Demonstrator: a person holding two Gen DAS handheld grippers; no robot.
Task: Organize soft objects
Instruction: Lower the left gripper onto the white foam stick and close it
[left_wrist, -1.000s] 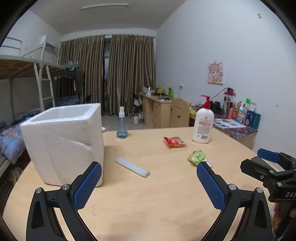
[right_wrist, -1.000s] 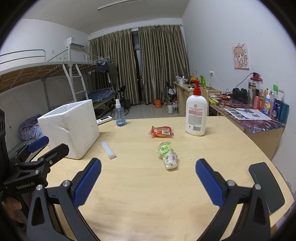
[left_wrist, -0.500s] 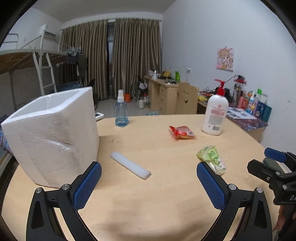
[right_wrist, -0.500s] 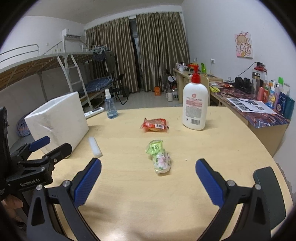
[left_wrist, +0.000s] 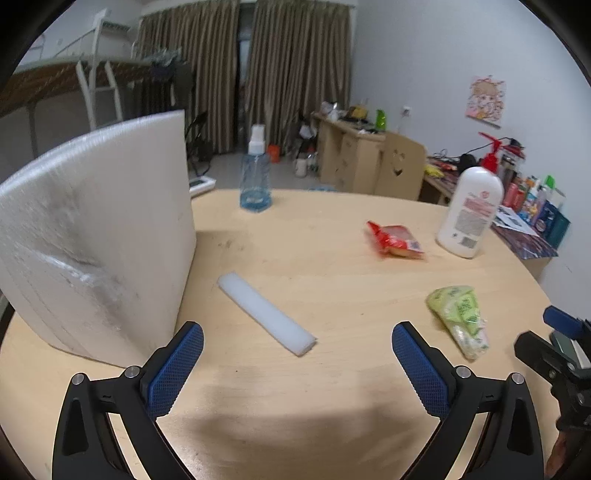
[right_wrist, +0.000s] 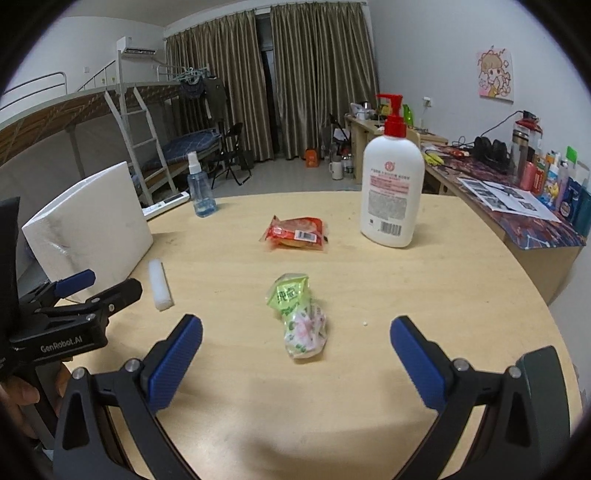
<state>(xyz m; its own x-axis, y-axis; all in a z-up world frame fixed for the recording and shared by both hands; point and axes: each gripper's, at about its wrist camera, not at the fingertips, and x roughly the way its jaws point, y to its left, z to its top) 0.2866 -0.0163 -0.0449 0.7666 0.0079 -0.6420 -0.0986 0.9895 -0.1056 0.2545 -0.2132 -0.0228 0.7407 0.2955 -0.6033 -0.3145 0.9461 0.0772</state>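
Foam strip (left_wrist: 266, 313) centre frame, green packet (right_wrist: 300, 314) lower centre, red packet (right_wrist: 295, 233) beyond, all loose on bench (right_wrist: 424, 288). Foam box (left_wrist: 96, 236) at left. Left claw (left_wrist: 297, 354), right claw (right_wrist: 295, 349) wide open, empty. Nothing sorted yet.

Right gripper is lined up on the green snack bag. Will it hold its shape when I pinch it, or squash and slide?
The green snack bag looks crinkled and loosely filled, so it will likely squash. Its glossy film may slip on the pads. It lies flat, so rolling seems unlikely. The right gripper is open.
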